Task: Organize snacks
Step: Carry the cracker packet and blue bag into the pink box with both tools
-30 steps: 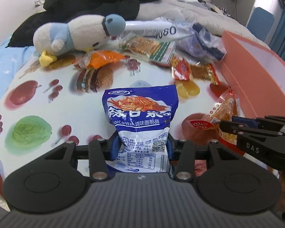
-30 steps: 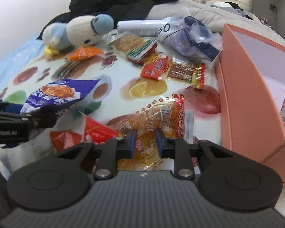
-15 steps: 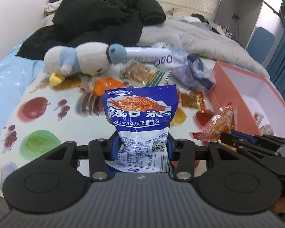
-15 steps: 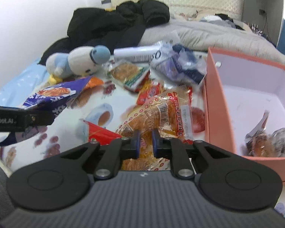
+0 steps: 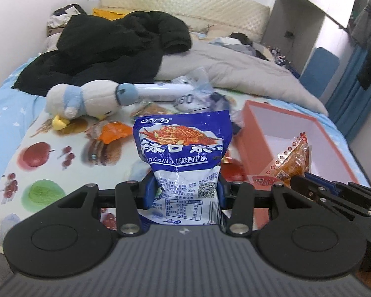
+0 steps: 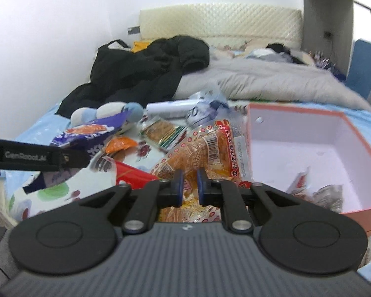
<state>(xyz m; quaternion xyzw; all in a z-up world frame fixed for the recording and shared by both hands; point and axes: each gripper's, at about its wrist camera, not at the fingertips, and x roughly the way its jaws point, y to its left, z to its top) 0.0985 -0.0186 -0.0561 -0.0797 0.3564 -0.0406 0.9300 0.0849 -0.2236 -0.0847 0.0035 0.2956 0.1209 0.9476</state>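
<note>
Left tool (image 5: 184,191) grips blue-and-white snack bag (image 5: 183,153), standing upright.

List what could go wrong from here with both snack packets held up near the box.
1. The left hand-held gripper grips the blue packet only near its bottom; the top-heavy bag could flop or slip.
2. The right hand-held gripper pinches just a fold of the orange packet, which could pull free.
3. The pink box wall is close; a dangling packet might catch it.
</note>
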